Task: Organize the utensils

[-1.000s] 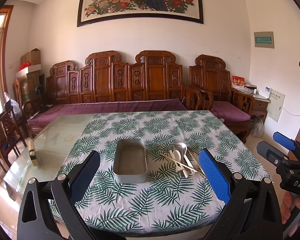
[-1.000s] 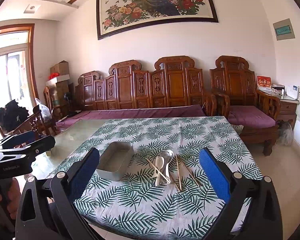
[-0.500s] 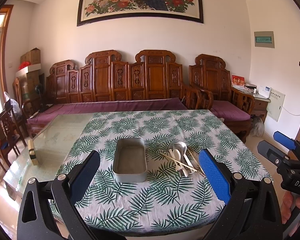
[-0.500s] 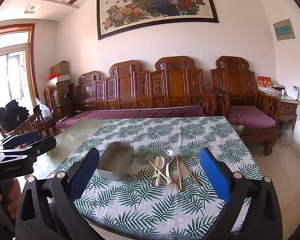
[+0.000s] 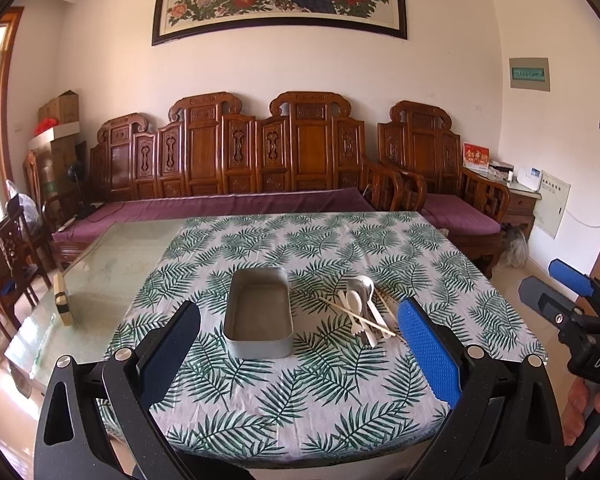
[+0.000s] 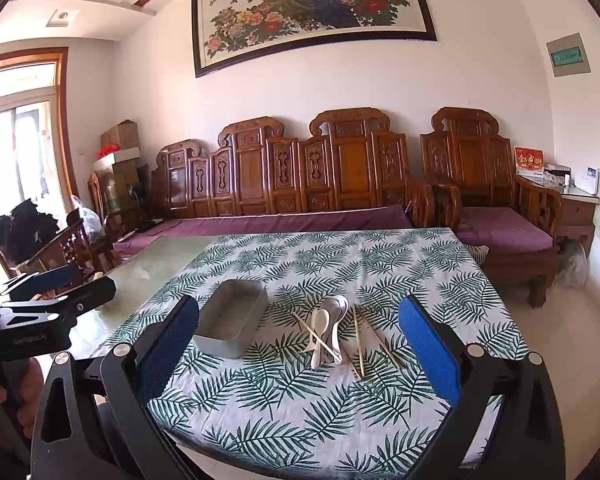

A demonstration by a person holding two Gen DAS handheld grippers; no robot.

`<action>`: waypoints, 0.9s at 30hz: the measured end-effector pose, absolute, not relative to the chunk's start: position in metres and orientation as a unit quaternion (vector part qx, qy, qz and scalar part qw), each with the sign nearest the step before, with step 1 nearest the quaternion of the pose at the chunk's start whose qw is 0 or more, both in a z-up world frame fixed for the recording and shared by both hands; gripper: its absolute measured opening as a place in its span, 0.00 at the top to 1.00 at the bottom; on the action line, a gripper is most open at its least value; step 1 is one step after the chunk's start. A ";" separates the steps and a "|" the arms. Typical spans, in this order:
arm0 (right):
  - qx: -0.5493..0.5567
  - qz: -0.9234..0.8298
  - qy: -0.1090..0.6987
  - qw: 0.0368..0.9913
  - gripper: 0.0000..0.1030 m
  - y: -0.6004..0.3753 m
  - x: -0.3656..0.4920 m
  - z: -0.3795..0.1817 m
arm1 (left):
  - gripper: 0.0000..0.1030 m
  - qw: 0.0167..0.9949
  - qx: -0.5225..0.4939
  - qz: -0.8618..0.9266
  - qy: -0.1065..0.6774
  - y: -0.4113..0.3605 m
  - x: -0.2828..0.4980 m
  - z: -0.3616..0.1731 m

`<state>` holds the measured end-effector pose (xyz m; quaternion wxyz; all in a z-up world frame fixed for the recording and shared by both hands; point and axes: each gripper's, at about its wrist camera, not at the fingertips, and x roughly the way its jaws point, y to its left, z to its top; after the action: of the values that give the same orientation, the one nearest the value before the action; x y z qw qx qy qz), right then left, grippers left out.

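Observation:
A grey metal tin point(image 5: 259, 317) point(image 6: 232, 321) lies open and empty on the leaf-print tablecloth point(image 5: 320, 392) point(image 6: 300, 392). To its right lies a pile of white spoons point(image 5: 358, 308) point(image 6: 327, 330) and wooden chopsticks point(image 5: 358, 317) point(image 6: 358, 340). My left gripper point(image 5: 300, 348) is open and empty, held before the table's near edge, short of the tin. My right gripper point(image 6: 300, 346) is open and empty, also before the near edge, facing the utensils. Each gripper shows at the edge of the other's view point(image 5: 572, 296) point(image 6: 48, 284).
The cloth covers the right part of a glass-topped table point(image 5: 108, 264); a small wooden block point(image 5: 62, 300) lies on the bare glass at left. A carved wooden bench with purple cushions point(image 5: 228, 204) stands behind the table. Wooden chairs point(image 5: 4, 256) stand at left.
Both grippers have stayed almost still; the left view has crept very slightly closer to the table. Nothing on the table has moved.

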<state>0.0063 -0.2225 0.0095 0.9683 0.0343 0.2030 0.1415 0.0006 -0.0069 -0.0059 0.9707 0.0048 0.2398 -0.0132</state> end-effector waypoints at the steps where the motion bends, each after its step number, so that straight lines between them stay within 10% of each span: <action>1: 0.034 0.141 0.204 0.968 0.02 -0.223 0.007 0.008 | 0.07 0.970 0.004 -0.013 0.242 -0.007 0.002 -0.007; 15: 0.035 0.148 0.235 0.960 0.03 -0.233 0.049 -0.033 | 0.07 0.954 0.002 -0.024 0.300 0.004 0.040 -0.043; 27: 0.011 0.166 0.285 0.944 0.38 -0.242 0.122 -0.079 | 0.07 0.935 0.008 -0.039 0.353 0.002 0.094 -0.084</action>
<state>0.1220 -0.2418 -0.0791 0.9441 0.0105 0.2846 0.1663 0.0938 0.0022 -0.0840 0.9346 0.0082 0.3533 -0.0395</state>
